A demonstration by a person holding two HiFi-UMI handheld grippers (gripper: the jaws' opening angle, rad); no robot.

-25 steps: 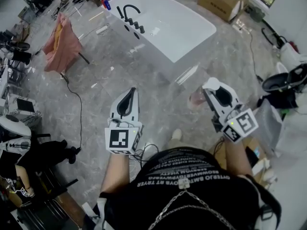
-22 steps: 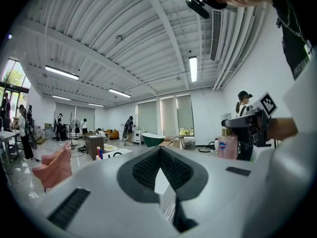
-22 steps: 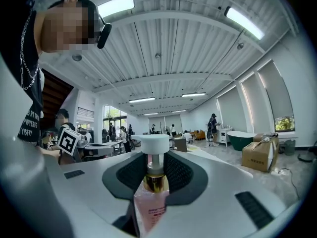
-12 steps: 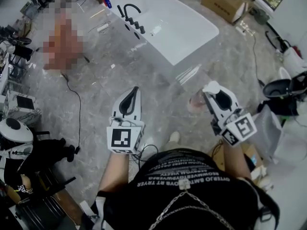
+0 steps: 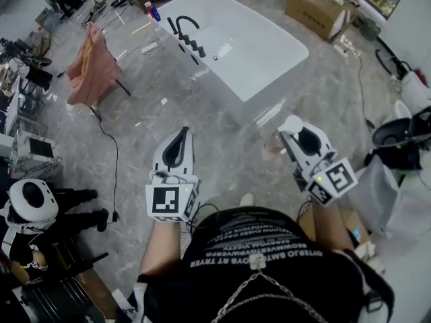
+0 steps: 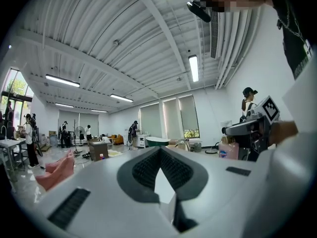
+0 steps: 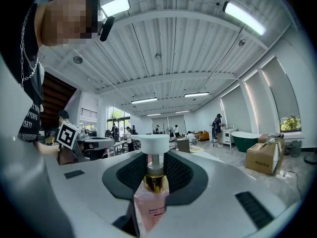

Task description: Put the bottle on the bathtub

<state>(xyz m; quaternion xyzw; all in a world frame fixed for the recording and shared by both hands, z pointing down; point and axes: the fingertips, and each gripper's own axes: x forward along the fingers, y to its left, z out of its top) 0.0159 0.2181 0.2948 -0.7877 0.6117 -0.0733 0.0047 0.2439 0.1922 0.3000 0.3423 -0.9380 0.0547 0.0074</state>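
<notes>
Bottle (image 7: 151, 202), pinched in right gripper (image 5: 291, 128); left gripper (image 5: 183, 134) pressed together, empty. Bathtub (image 5: 259, 93) far, open floor (image 5: 215, 126) between; box (image 5: 320, 9) far right.

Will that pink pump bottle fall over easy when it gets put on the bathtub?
Probably tippy: the bottle looks tall and slim, with a wide pump head on top. Its smooth plastic may be slippery too.
</notes>
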